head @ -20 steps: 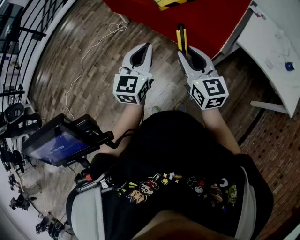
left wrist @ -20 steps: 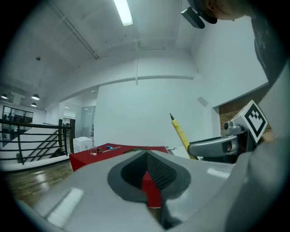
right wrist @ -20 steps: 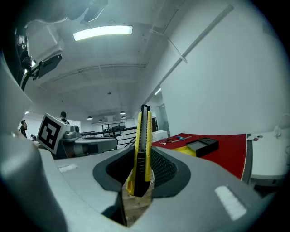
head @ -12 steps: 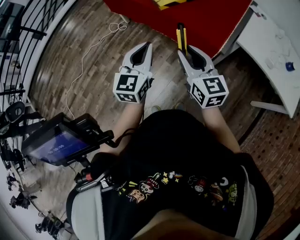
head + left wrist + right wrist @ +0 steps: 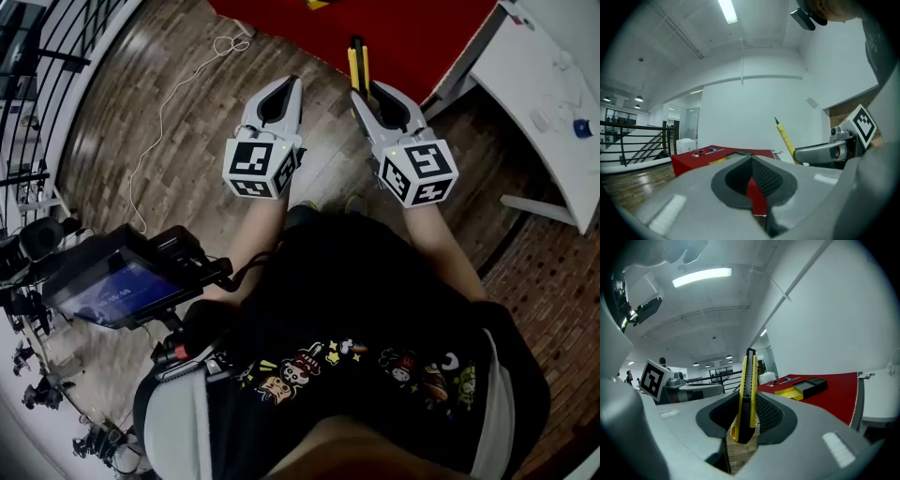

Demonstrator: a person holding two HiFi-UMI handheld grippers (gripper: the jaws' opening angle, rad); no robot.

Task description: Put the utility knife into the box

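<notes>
A yellow and black utility knife stands upright between the jaws of my right gripper, which is shut on its lower half; its tip sticks out past the gripper in the head view, knife. My left gripper is held beside it, shut with nothing between its jaws, gripper. The box, black with a yellow tray pulled out, lies on the red table ahead. Both grippers hang over the wooden floor, short of the table.
The red table's near edge runs across the top of the head view. A white table stands at the right. A white cable trails on the floor at the left. A tablet rig hangs at the person's left side.
Both grippers have moved a little forward and up toward the red table, the knife still held in the right one.
</notes>
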